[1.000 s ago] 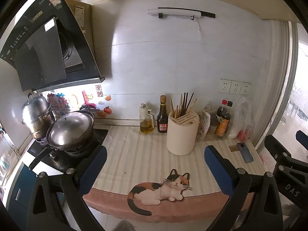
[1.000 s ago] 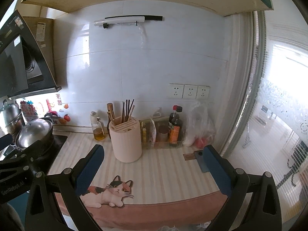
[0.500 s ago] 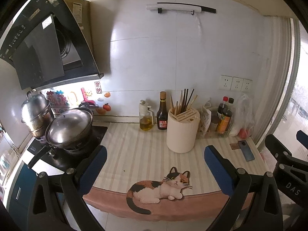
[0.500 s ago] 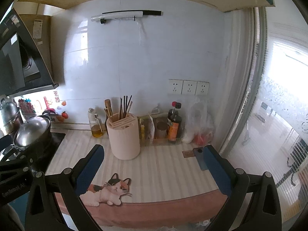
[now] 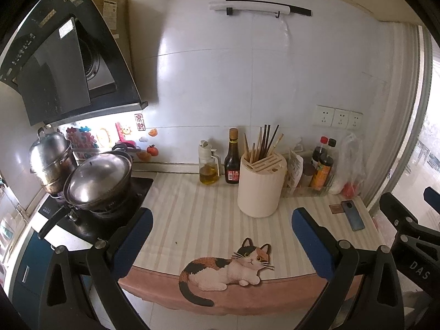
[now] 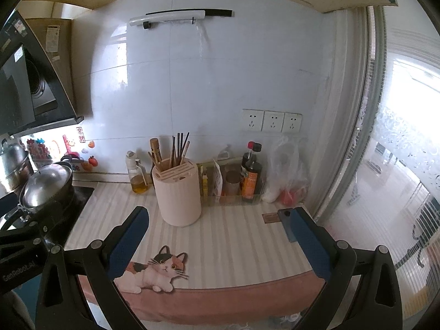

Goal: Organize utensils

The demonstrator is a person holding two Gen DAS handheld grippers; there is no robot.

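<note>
Both hand-held grippers hover empty before the bench.

The left hand-held gripper (image 5: 220,243) and the right hand-held gripper (image 6: 220,240) each have their blue fingers spread wide apart, gripping nothing. The chopsticks (image 5: 264,144) stand upright in a cream holder (image 5: 261,188) towards the back of the striped bench (image 5: 192,214), beside a dark bottle (image 5: 232,158). A phone (image 5: 353,216) lies at the bench's right end.

Daylight from the window (image 6: 407,143) blown out at right, sharp focus, fisheye bending, dark vignetted corners
</note>
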